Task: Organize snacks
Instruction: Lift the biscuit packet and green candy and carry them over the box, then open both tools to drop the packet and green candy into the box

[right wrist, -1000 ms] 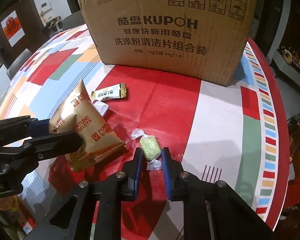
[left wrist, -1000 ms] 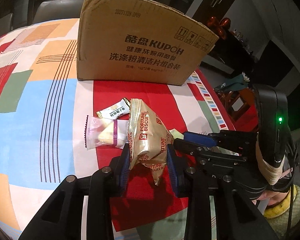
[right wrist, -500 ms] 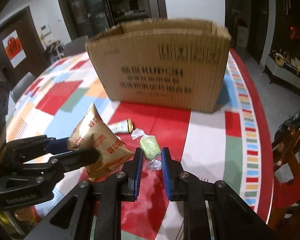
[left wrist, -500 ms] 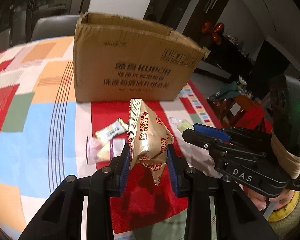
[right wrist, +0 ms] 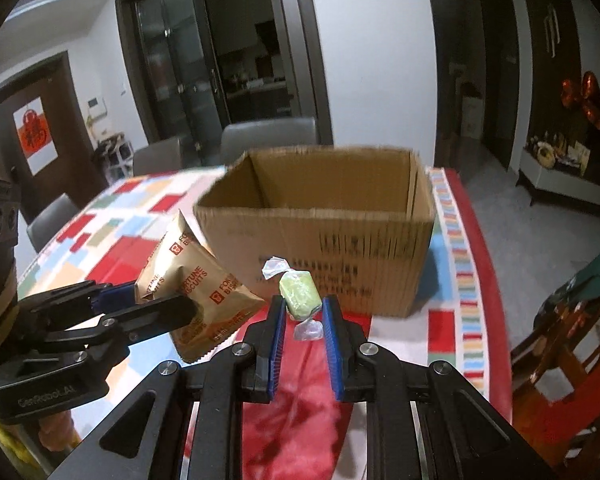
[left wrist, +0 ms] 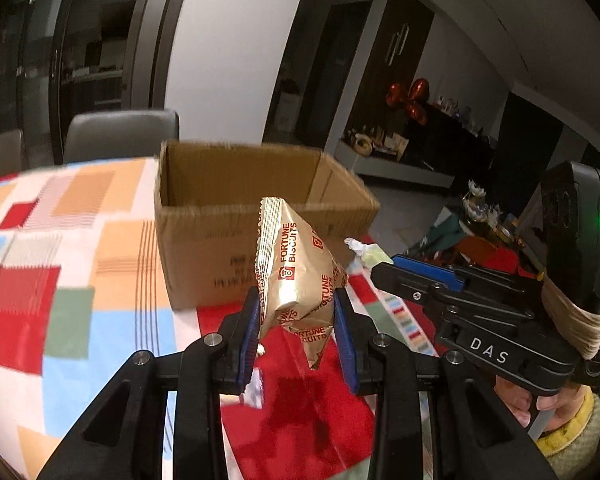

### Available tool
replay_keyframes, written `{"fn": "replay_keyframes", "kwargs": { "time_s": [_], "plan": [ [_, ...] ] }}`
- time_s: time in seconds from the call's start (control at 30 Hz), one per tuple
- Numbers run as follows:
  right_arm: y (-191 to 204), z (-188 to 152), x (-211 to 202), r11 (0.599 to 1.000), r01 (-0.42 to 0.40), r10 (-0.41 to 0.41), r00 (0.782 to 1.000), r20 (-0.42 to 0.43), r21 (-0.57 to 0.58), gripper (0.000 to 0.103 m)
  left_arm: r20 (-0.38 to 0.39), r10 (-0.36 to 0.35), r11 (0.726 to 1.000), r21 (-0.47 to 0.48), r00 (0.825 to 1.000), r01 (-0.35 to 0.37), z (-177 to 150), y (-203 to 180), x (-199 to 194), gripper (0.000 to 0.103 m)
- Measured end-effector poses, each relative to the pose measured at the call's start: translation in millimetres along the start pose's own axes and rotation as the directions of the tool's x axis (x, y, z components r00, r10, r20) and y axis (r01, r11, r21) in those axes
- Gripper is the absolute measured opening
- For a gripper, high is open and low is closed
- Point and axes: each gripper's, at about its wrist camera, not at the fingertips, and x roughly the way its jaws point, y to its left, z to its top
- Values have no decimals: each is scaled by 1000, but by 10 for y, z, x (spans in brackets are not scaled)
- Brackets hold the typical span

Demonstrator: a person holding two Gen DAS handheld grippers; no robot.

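The patchwork tablecloth (left wrist: pixel 80 288) in red, blue, orange and green covers the table, and at its far side stands the open cardboard box (right wrist: pixel 340 236), flaps up and mouth showing (its floor is hidden behind the near wall, so what already lies inside cannot be told).

Both snacks hang in the air on the near side of that box, which reads as the carry step of the job, with pick-up done and drop-off not yet made. The next move would call for bringing each tool over the near rim and above the opening before the pads let go; a low approach could knock the wall.

The left gripper (left wrist: pixel 296 320) is clamped on the gold biscuit packet (left wrist: pixel 296 264), pads pressing its lower half. The packet stands on end, long axis roughly vertical, crimped seam uppermost and pointing at the box.

The right gripper (right wrist: pixel 303 320), just right of it, is closed on the green candy (right wrist: pixel 300 290). The candy lies tilted, one twisted wrapper end aimed up and far-left, the other down towards the tool.
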Motion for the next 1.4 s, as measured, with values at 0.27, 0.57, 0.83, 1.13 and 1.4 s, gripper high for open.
{"fn": "replay_keyframes", "kwargs": {
  "time_s": [0.27, 0.57, 0.83, 1.13, 1.4],
  "plan": [
    [-5, 416, -70, 1000, 27, -27, 996, 88, 6, 20, 83, 49, 998, 35, 995, -52, 446, 79, -67, 34],
    [-95, 702, 127, 998, 52, -53, 995, 80, 17, 20, 90, 90, 993, 65, 992, -96, 826, 138, 144, 34],
    [-165, 919, 354, 995, 95, -95, 994, 48, 7, 20, 53, 129, 988, 75, 990, -133, 1045, 262, 427, 34],
    [-281, 983, 542, 992, 110, -111, 994, 17, 55, 43, 62, 213, 975, 57, 975, -217, 1114, 309, 489, 62],
    [-97, 685, 385, 996, 85, -85, 996, 35, -11, 42, 76, 243, 965, 79, 967, -249, 734, 288, 234, 64]
  ]
}}
